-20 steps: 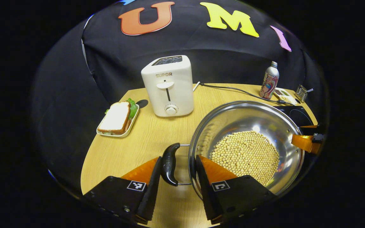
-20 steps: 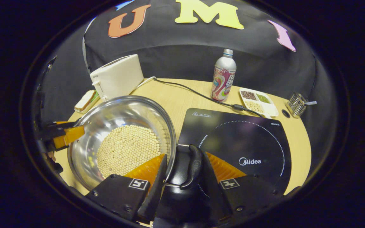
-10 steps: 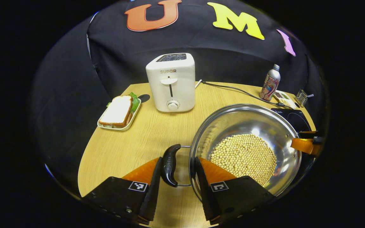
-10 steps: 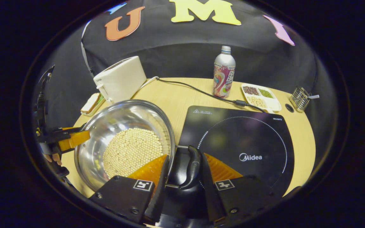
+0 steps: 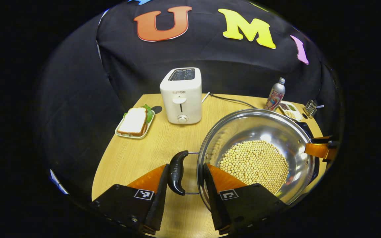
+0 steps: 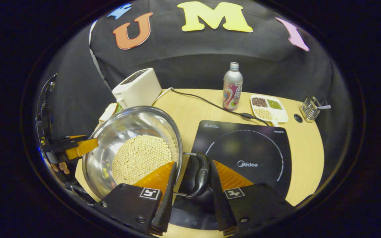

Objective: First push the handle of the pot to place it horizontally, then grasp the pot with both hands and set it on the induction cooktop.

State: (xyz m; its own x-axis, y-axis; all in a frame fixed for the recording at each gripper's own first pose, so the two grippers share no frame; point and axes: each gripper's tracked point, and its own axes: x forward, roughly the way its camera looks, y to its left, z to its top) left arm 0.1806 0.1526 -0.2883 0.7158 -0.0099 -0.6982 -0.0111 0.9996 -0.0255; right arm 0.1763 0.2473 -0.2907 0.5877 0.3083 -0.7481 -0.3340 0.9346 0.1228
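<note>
Your left gripper [image 5: 184, 172] straddles the pot's [image 5: 260, 132] left handle [image 5: 176, 172]; fingers spread, one inside the rim. Your right gripper [image 6: 190, 180] brackets the right handle [image 6: 201, 175], whether pinching I cannot tell. Toaster [image 5: 181, 95] and sandwich [image 5: 134, 121] sit upper left, bottle [image 6: 232, 86] behind the cooktop [image 6: 248, 155]. Shiny, bean-filled, the pot overlaps the cooktop's left edge.

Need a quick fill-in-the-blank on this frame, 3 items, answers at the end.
1. The pot holds a layer of pale round ______.
2. In the right gripper view, the black slab beside the pot is the induction ______.
3. In the left gripper view, the left tongs straddle one pot handle, and on the table behind it stands a white ______.

Missing words: beans; cooktop; toaster
</note>
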